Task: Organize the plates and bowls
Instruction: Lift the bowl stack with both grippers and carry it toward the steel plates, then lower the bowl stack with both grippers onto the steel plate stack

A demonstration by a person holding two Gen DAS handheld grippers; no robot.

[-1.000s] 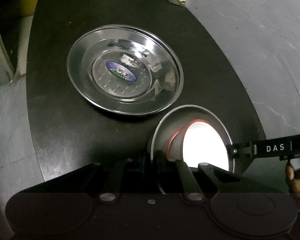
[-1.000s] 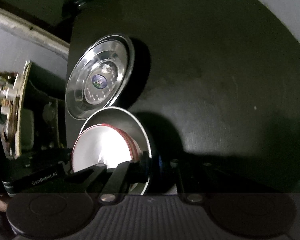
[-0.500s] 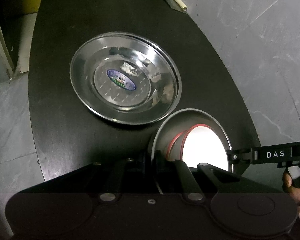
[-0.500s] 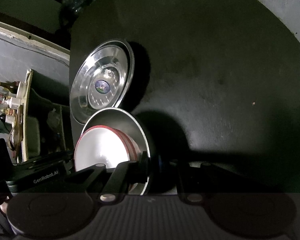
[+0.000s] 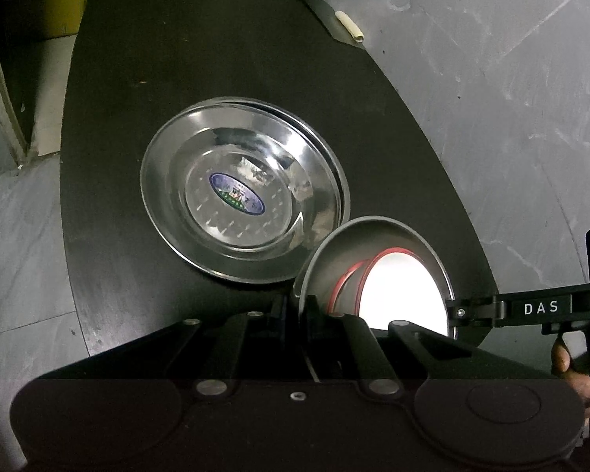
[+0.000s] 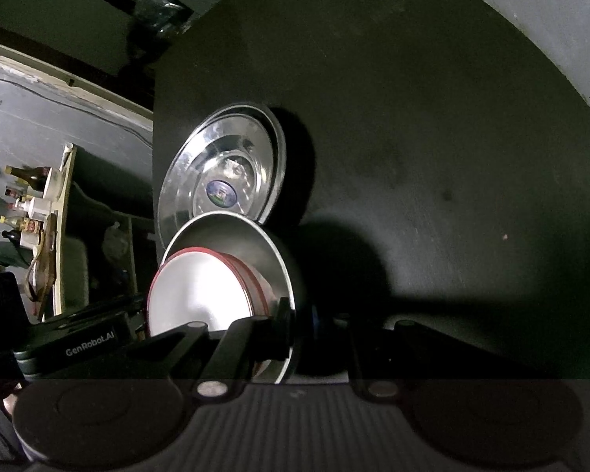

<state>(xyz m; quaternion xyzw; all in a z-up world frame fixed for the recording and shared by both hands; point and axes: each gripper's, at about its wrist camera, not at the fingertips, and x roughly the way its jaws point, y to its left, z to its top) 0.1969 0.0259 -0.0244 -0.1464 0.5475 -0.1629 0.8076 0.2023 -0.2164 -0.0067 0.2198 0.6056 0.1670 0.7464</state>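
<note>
Two grippers hold one grey bowl from opposite sides above a black table. On the table lie stacked steel plates, at eleven o'clock from the bowl in the left wrist view, their near rim hidden behind it. A white bowl with a red rim sits nested inside the grey one. The left gripper pinches the grey rim at eight o'clock; the right gripper clamps the opposite rim, jaws narrow.
</note>
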